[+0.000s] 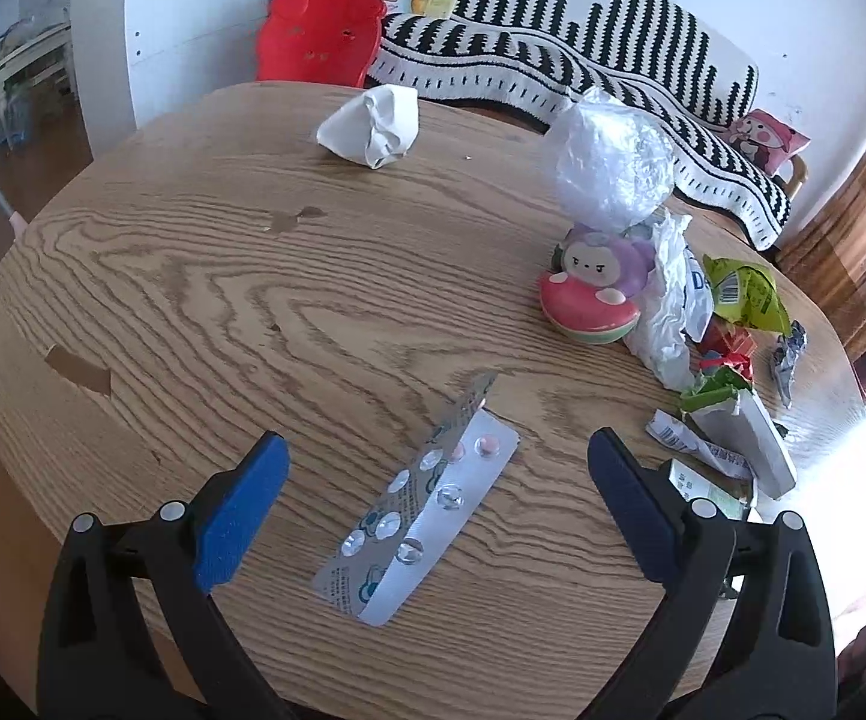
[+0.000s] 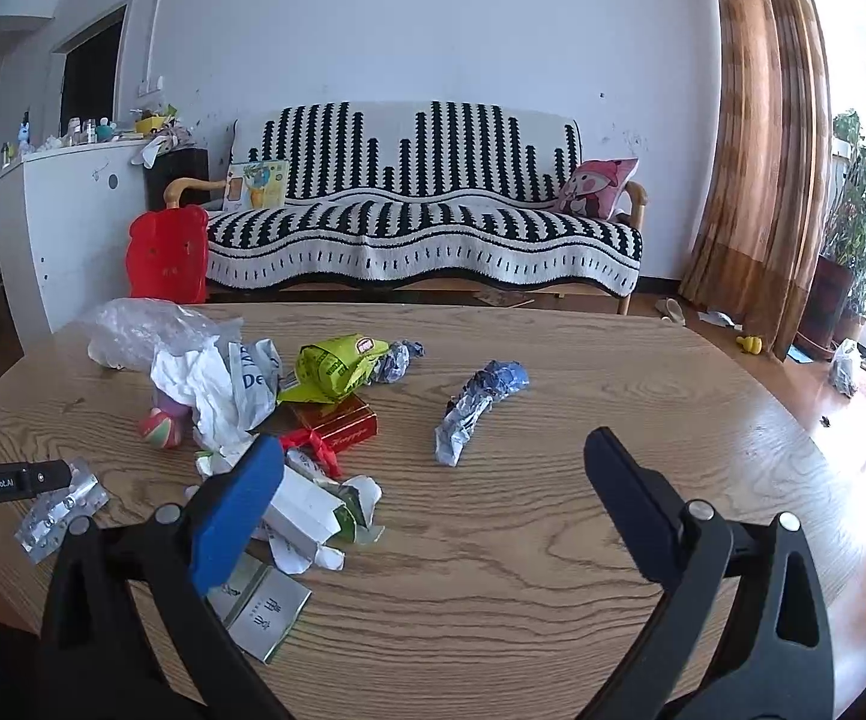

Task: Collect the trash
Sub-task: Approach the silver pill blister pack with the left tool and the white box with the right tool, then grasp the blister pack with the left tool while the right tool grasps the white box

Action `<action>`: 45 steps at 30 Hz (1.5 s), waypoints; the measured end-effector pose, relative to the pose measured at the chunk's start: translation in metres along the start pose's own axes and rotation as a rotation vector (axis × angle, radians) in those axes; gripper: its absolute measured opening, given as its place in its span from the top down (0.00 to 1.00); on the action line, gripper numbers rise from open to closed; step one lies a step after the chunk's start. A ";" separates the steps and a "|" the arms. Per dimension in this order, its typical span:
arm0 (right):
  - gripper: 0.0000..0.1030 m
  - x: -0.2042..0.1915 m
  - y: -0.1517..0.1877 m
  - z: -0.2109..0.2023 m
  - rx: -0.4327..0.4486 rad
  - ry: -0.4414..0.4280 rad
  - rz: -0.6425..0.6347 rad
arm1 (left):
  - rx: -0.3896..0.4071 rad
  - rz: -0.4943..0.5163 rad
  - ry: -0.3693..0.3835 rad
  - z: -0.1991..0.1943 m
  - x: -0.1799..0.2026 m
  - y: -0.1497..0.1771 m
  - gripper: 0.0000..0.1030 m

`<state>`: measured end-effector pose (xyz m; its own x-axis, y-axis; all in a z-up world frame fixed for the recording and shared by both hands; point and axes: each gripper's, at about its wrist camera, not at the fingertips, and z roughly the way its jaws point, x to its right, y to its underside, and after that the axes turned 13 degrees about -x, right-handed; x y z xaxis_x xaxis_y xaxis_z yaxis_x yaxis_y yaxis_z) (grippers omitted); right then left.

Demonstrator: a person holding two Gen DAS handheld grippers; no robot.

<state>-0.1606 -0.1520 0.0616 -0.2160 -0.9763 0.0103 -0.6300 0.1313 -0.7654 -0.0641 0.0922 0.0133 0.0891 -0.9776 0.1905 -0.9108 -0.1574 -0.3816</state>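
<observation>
My left gripper (image 1: 439,450) is open, its jaws wide on either side of a silver pill blister pack (image 1: 417,513) lying on the round wooden table (image 1: 222,300). A crumpled white paper (image 1: 372,123) lies at the far edge. My right gripper (image 2: 433,456) is open and empty above the table, near a torn white carton (image 2: 306,510), a flat white box (image 2: 264,612) and a crumpled blue-silver wrapper (image 2: 475,408). A green wrapper (image 2: 336,366), a red box (image 2: 339,420) and a white plastic bag (image 2: 222,384) lie beyond. The blister pack also shows in the right wrist view (image 2: 60,510).
A round toy (image 1: 595,294) sits under a clear plastic bag (image 1: 613,162). A red chair back (image 1: 318,36) stands behind the table. A black-and-white striped sofa (image 2: 420,222) with a pink cushion (image 2: 598,186) is beyond. The left gripper's arm (image 2: 12,480) reaches in from the left.
</observation>
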 end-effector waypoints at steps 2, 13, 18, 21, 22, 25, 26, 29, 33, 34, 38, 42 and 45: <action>0.06 0.000 0.000 0.001 -0.005 -0.002 0.000 | -0.003 -0.004 0.003 0.001 0.000 0.000 0.06; 0.06 0.004 -0.003 0.001 -0.073 -0.011 -0.013 | -0.007 -0.010 0.002 0.002 -0.003 -0.001 0.06; 0.06 0.003 -0.002 0.001 -0.067 0.000 -0.022 | -0.008 -0.011 -0.001 0.002 -0.004 -0.001 0.06; 0.06 0.003 -0.001 0.002 -0.068 0.005 -0.028 | -0.009 -0.014 0.000 0.002 -0.004 -0.001 0.06; 0.06 0.002 -0.002 0.001 -0.069 0.010 -0.033 | -0.009 -0.016 0.000 0.002 -0.005 -0.001 0.06; 0.06 0.001 -0.001 0.001 -0.075 0.014 -0.039 | -0.009 -0.014 -0.004 0.002 -0.004 -0.001 0.06; 0.06 0.002 -0.001 0.002 -0.076 0.012 -0.038 | -0.009 -0.013 -0.007 0.002 -0.004 -0.001 0.06; 0.06 -0.004 -0.002 0.009 -0.108 -0.005 -0.095 | -0.009 0.003 -0.022 0.002 -0.003 0.000 0.06; 0.06 -0.027 -0.003 0.031 -0.220 -0.136 -0.264 | -0.035 0.105 -0.051 0.008 0.006 0.003 0.06; 0.06 -0.031 -0.004 0.038 -0.237 -0.162 -0.281 | -0.037 0.151 -0.055 0.009 0.010 0.005 0.06; 0.06 -0.046 -0.005 0.071 -0.323 -0.265 -0.337 | -0.044 0.280 -0.135 0.015 0.018 0.012 0.06; 0.11 -0.056 -0.006 0.083 -0.310 -0.284 -0.323 | -0.068 0.269 -0.144 0.022 0.008 0.010 0.06; 0.15 -0.063 -0.012 0.100 -0.313 -0.262 -0.317 | -0.101 0.236 -0.085 0.026 -0.002 0.007 0.08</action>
<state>-0.0654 -0.1090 0.0057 0.1910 -0.9814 0.0186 -0.8358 -0.1726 -0.5212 -0.0606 0.0891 -0.0132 -0.1009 -0.9945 0.0287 -0.9456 0.0868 -0.3136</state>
